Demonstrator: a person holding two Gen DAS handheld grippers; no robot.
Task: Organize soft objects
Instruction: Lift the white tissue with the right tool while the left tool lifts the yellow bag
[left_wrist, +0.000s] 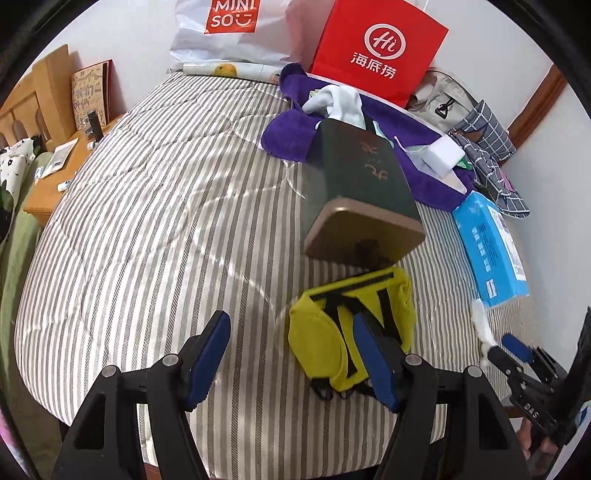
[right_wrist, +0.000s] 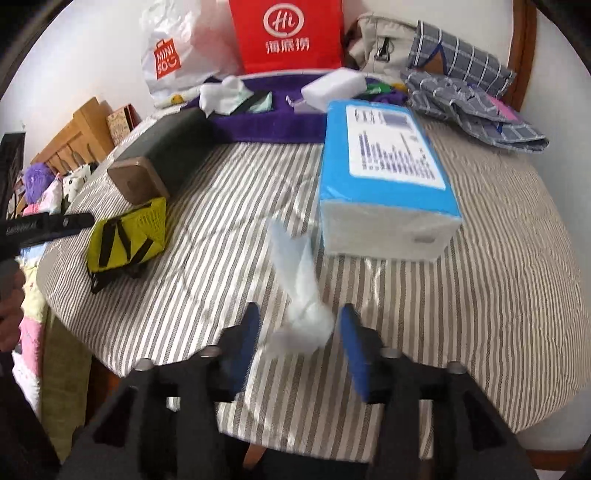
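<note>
A yellow fabric piece with black stripes (left_wrist: 343, 332) (right_wrist: 125, 236) lies on the striped cover (left_wrist: 166, 221), just in front of a dark green box (left_wrist: 354, 192). My left gripper (left_wrist: 291, 358) hangs over the cover, open, with its right finger (left_wrist: 373, 354) over the yellow piece and nothing between the pads. A crumpled white tissue (right_wrist: 303, 325) (left_wrist: 484, 325) sits between the fingers of my right gripper (right_wrist: 301, 343) (left_wrist: 504, 349); the jaws stand apart from it, open. The picture there is blurred.
A blue tissue pack (right_wrist: 388, 177) lies right of centre. At the back are a purple towel (right_wrist: 273, 122) with white cloth (right_wrist: 221, 94) and a white block (right_wrist: 332, 86), a red paper bag (right_wrist: 288, 33), a white plastic bag (right_wrist: 173, 48) and plaid fabric (right_wrist: 472, 92). The cover's edge runs near both grippers.
</note>
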